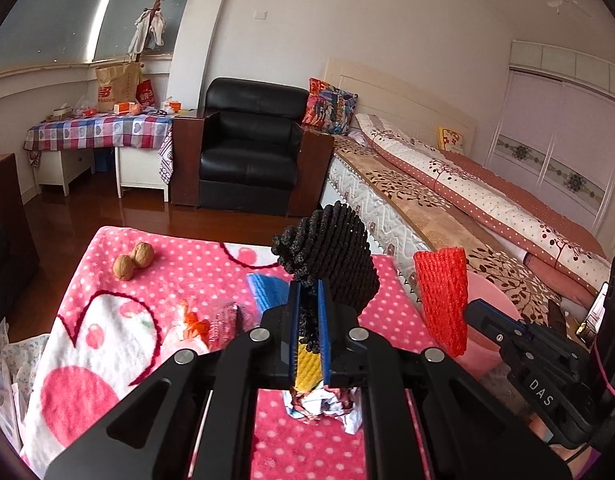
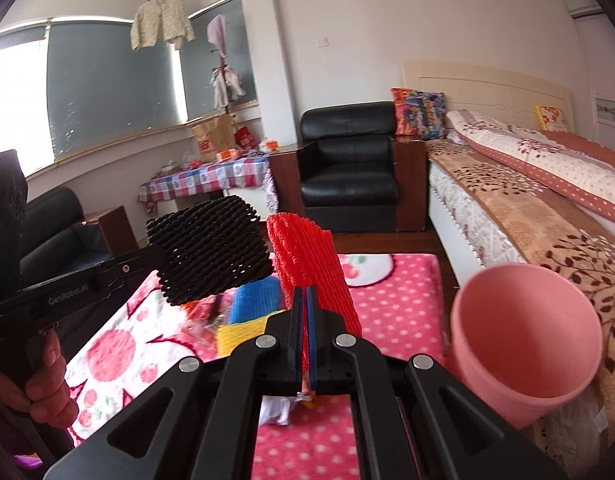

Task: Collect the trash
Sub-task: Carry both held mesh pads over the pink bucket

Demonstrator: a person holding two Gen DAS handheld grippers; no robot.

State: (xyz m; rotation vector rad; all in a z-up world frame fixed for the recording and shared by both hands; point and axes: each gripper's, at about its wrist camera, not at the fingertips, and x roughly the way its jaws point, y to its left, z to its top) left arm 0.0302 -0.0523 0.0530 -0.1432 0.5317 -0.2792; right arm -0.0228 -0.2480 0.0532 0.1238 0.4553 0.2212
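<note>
My left gripper (image 1: 309, 294) is shut on a black foam net (image 1: 327, 252), held up above the pink dotted blanket (image 1: 179, 264). In the same view my right gripper (image 1: 473, 312) comes in from the right with a red foam net (image 1: 443, 296). In the right wrist view that gripper (image 2: 306, 298) is shut on the red foam net (image 2: 307, 256), with the black foam net (image 2: 211, 248) just to its left in the left gripper (image 2: 157, 258). A pink bin (image 2: 527, 340) stands tilted at the right, close to the red net.
On the blanket lie a blue foam net (image 1: 271, 292), a yellow foam net (image 2: 235, 336), crumpled paper (image 1: 327, 404), clear wrappers (image 1: 211, 320) and two walnuts (image 1: 133, 260). A bed (image 1: 467, 200) runs along the right. A black armchair (image 1: 247, 152) stands behind. A hand (image 2: 43, 380) grips the left handle.
</note>
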